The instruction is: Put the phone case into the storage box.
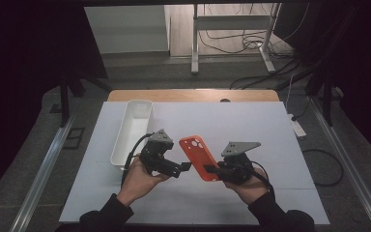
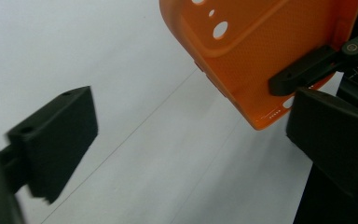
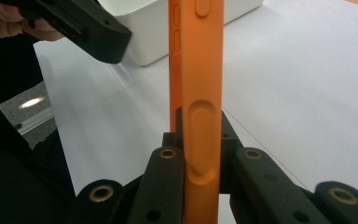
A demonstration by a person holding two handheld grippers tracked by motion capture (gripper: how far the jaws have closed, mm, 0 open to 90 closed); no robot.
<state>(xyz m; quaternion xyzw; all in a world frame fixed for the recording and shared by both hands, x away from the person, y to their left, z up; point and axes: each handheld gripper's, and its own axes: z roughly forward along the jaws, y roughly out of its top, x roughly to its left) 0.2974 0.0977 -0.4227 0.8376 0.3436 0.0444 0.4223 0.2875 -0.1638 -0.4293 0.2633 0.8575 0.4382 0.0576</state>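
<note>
Silicone by the look of it, the orange phone case (image 1: 197,157) sits just below the middle of the high view, tilted, its camera cut-outs toward the upper left and its lower end toward the lower right. In the left gripper view the case (image 2: 261,51) fills the upper right: a dimpled inner face, round holes near the top edge, a row of tiny holes along its lower corner. In the right gripper view it (image 3: 200,93) stands edge-on up the centre of the frame, with raised oblong button covers along its side.

The counter (image 1: 251,130) is covered by a white sheet, with a strip of bare wood along its far edge. A long white tray (image 1: 133,131) lies left of centre on it. Beyond, at the top of the high view, are a grey floor, loose cables and the legs of a metal frame (image 1: 232,43); both sides are dark.

The right gripper (image 1: 212,170), held in a hand at the lower right of centre, has its fingers (image 3: 161,186) closed on the lower end of the case, one on each face, holding it off the counter. The left gripper (image 1: 183,167), in the other hand just left of the case, points toward it with fingers (image 2: 56,135) spread wide apart; one sits at the lower left of its own view, the other at the right edge beside the case's lower corner.
</note>
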